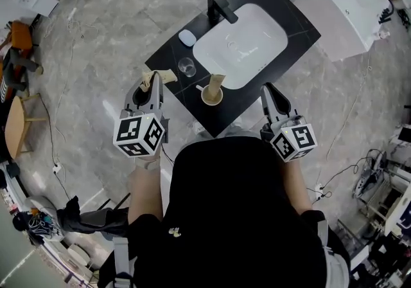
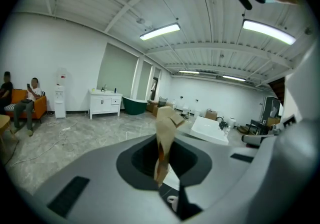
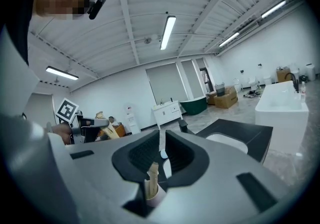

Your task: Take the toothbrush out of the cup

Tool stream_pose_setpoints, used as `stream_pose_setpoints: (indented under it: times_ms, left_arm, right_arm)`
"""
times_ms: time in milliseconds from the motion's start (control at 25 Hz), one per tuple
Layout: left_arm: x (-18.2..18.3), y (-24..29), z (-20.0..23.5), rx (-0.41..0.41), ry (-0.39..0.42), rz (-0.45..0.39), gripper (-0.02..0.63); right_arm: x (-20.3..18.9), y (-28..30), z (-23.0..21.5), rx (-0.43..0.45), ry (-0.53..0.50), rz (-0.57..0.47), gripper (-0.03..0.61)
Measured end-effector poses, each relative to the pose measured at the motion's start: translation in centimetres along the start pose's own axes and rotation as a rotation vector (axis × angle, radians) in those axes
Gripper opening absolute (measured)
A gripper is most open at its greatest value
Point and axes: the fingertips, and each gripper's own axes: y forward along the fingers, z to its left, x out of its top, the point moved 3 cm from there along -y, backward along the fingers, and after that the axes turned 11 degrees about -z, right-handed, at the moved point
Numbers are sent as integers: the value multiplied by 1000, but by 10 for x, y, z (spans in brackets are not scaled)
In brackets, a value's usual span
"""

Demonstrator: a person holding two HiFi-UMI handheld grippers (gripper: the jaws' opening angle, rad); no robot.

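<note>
My left gripper is shut on a toothbrush in a tan paper wrapper, held in the air off the left edge of the black counter. The left gripper view shows the wrapped toothbrush standing upright between the jaws. A cream cup stands on the counter's front edge with another wrapped toothbrush in it. My right gripper is shut and empty, right of the cup. The right gripper view looks over the cup, and the left gripper shows at its left.
A white sink basin with a black faucet is set in the counter. A clear glass and a pale soap bar lie behind the cup. A white tub stands at the right, a wooden chair at the left.
</note>
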Motion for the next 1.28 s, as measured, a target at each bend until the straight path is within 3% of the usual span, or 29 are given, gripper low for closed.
stream_pose_setpoints:
  times_ms: [400,840,960,1280]
  left_arm:
    - [-44,-47,25,139,-59,47,46]
    - [-68,-84,19,247,-116,83,46]
    - [-74,-96,17,287,-125,92,46]
    - [-90,-128,12,406,-160,113,46]
  right_arm:
    - [-25,18,8,107,17,85,49]
    - [-61,50,7,234,37,206,52]
    - [-74,60,9,281,56,248,126]
    - [-125,78,9,381,54,409,188]
